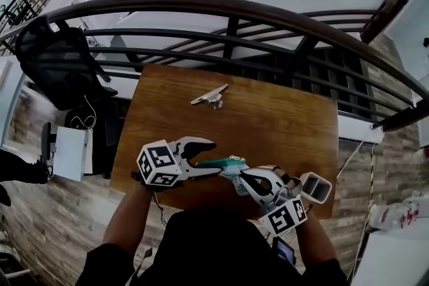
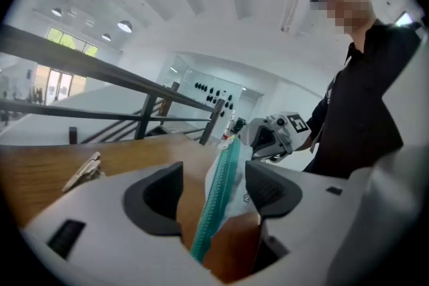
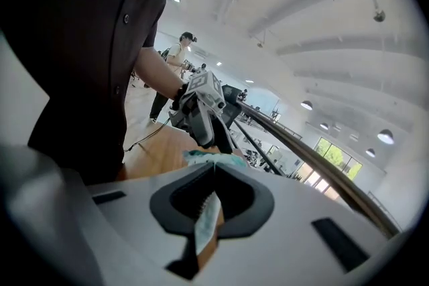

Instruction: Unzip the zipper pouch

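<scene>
Head view: left gripper [image 1: 209, 157] & right gripper [image 1: 240, 179], 2 total, low centre over 1 wooden table [image 1: 281, 124], 1 teal-zip pouch [image 1: 224, 162] betw them; 1 metal clip [image 1: 208, 96] upper centre. Left gripper view: jaws spread, pouch [image 2: 224, 177] betw them, frame centre. Right gripper view: jaws pressed together, pinching pouch [image 3: 209, 214] edge
</scene>
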Tool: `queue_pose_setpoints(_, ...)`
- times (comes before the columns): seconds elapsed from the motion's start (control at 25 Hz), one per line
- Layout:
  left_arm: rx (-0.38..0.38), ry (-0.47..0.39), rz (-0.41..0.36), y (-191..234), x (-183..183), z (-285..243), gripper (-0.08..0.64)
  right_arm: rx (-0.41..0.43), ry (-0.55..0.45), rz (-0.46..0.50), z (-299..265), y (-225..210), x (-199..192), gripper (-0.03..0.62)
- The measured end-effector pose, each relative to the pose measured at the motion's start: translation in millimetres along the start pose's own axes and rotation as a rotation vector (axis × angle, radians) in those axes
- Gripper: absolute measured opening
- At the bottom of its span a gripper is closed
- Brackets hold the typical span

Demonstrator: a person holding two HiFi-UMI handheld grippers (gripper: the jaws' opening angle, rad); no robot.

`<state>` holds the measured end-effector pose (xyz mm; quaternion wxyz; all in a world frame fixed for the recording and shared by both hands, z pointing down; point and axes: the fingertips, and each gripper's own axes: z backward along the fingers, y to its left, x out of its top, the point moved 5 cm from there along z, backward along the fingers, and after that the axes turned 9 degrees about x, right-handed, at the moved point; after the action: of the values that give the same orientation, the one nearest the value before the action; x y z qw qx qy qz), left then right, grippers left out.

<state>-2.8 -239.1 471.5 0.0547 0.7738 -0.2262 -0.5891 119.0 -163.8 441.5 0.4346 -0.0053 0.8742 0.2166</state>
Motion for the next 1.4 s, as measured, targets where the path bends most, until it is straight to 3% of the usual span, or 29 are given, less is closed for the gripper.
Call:
queue_pose_setpoints(0.12, -0.063, 0.027, 0.004, -9, -3, -7, 0.285, -0.023, -0.003, 0.0, 6, 0, 2, 0.0)
queue_pose_setpoints(0.4, -0.112, 0.052, -0.008, -22, -4, -13, 0.28, -0.065, 0.007, 0.002, 18, -1, 3, 0.0)
queue_pose_setpoints(0.72, -0.112, 0.051, 0.004, -30, 0, -20, 0.109, -0.135, -0.008, -0.025, 28, -3, 0, 0.0)
queue_pose_setpoints(1.0, 0.013, 0.023, -0.077, -31, 6, -19, 0.042, -0.162, -0.019, -0.056, 28, -4, -2, 0.003)
queue_pose_setpoints(1.16, 0.07, 0.025, -0.176, -32, 11, -17, 0.035, -0.161, -0.038, -0.116, 30, -6, -9, 0.023)
queue_pose_setpoints(1.4, 0.075, 0.049, -0.301, -36, 15, -13, 0.032, -0.112, -0.109, -0.223, 33, -16, -15, 0.104)
